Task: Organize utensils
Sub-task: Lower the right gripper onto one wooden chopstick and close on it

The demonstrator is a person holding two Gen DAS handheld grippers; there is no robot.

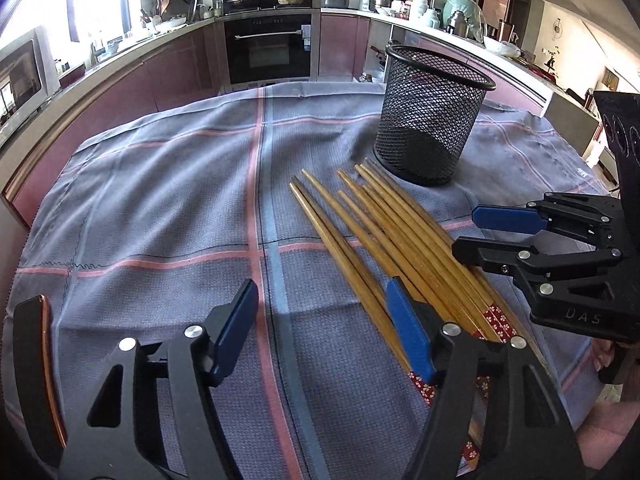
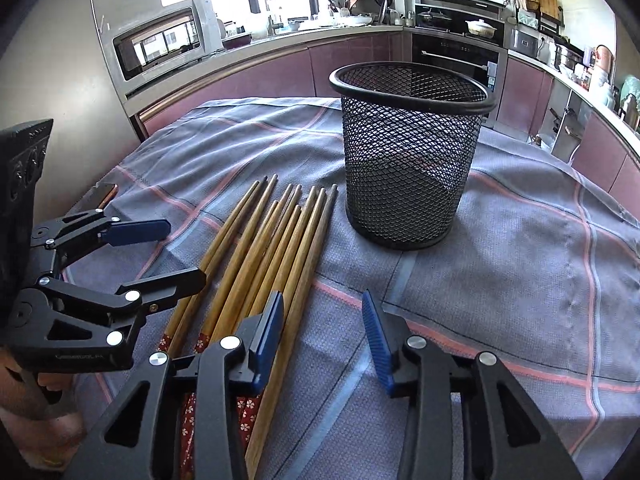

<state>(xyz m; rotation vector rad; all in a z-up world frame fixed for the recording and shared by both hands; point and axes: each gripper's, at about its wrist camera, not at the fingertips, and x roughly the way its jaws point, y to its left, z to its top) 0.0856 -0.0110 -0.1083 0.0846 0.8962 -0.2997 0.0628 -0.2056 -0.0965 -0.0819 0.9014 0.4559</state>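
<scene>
Two grippers: both over the cloth [image 1: 160,184], neither holding anything.
Left gripper [image 1: 320,308]: jaws spread wide, hovering above bare cloth with its right finger over the chopsticks' patterned handle ends.
Chopsticks [image 2: 276,248]: a loose bundle lying flat between the two grippers, tips pointing toward the cup, several overlapping.
Right gripper [image 2: 324,320]: jaws apart, its left finger over the bundle's right edge, the other over cloth.
Mesh cup [image 2: 404,168]: upright and seemingly empty, just beyond the chopstick tips, on the right of the bundle.
Risk, grasp: closing on overlapped sticks may pinch several unevenly, so some could slip or fan out.
Risk, cup: it looks light; a stick end catching the rim might tip it.
Risk, cloth: wrinkles could snag a low finger and drag the bundle.
</scene>
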